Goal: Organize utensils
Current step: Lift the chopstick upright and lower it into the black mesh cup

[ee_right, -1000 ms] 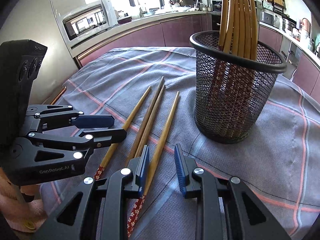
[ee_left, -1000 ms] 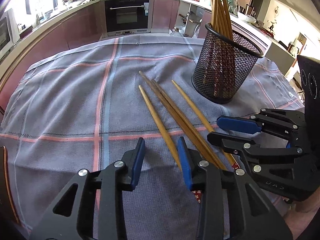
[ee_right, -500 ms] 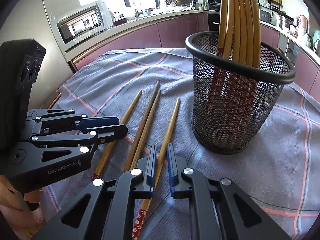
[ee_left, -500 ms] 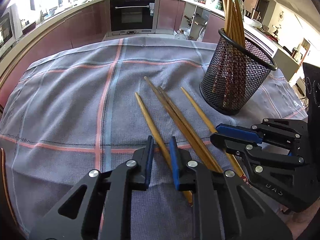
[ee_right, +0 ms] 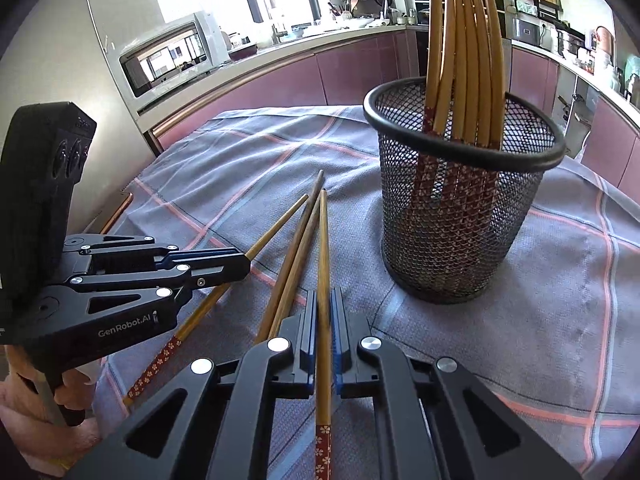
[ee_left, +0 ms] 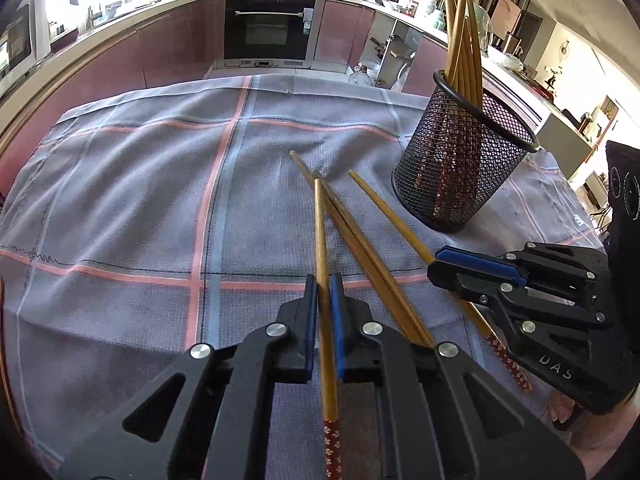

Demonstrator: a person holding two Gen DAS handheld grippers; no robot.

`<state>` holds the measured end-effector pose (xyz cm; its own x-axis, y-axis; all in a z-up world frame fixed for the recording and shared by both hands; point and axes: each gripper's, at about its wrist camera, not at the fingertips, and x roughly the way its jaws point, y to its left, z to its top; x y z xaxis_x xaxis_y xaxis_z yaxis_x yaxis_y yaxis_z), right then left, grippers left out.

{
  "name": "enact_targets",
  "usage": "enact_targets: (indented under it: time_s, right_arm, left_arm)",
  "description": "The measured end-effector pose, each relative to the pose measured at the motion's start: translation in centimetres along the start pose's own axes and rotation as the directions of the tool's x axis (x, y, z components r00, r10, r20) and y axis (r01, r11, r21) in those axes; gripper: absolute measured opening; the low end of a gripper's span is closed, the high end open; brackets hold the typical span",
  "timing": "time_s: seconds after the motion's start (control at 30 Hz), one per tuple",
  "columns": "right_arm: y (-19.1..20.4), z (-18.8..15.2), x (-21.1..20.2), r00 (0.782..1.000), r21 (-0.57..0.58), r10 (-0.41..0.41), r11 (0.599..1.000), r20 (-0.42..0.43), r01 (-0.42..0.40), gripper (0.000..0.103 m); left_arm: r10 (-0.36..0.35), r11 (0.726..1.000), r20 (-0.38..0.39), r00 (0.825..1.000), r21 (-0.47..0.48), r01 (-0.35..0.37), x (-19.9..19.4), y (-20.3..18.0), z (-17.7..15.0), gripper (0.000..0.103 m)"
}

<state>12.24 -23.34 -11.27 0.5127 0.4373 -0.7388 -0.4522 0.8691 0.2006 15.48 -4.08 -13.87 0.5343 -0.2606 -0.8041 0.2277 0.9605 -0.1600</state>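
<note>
1. Four long wooden chopsticks with red floral ends are out on the grey checked cloth (ee_left: 140,200) over the tabletop, beside the black wire-mesh holder (ee_right: 460,216).
2. The left gripper (ee_left: 324,304) is clamped on one chopstick (ee_left: 320,232).
3. The right gripper (ee_right: 324,316) is clamped on another chopstick (ee_right: 323,248).
4. Between them two darker chopsticks (ee_left: 352,236) lie touching.
5. More chopsticks (ee_right: 468,60) stand upright in the holder.

— What am I looking at, surface-wise?
— My left gripper (ee_left: 324,280) is matt black plastic with blue ribbed pads and shiny metal rivets; the right gripper (ee_right: 324,300) looks the same; each chopstick (ee_right: 323,264) is smooth, satiny wood with a red patterned end.
— And the holder?
— The mesh cup (ee_right: 460,216) is black wire mesh, its rim glossy; the tablecloth (ee_left: 160,200) is woven cloth, rough and matt.
</note>
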Motion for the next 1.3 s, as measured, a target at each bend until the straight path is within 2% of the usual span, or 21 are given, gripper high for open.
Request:
enact_targets:
  time_s: [0.6, 1.3]
  right_arm:
    - [0.9, 0.4, -4.7, 0.991, -0.026, 0.053, 0.998, 0.122, -0.05, 0.005]
    - [-0.1, 0.4, -7.6, 0.977, -0.009, 0.066, 0.998, 0.204, -0.066, 0.005]
  left_arm:
    - [-0.03, 0.999, 0.117, 0.993, 0.046, 0.025, -5.8, -1.2, 0.5, 0.007]
    - [-0.035, 0.996, 0.193, 0.981, 0.09, 0.018, -8.9, -3.0, 0.7, 0.007]
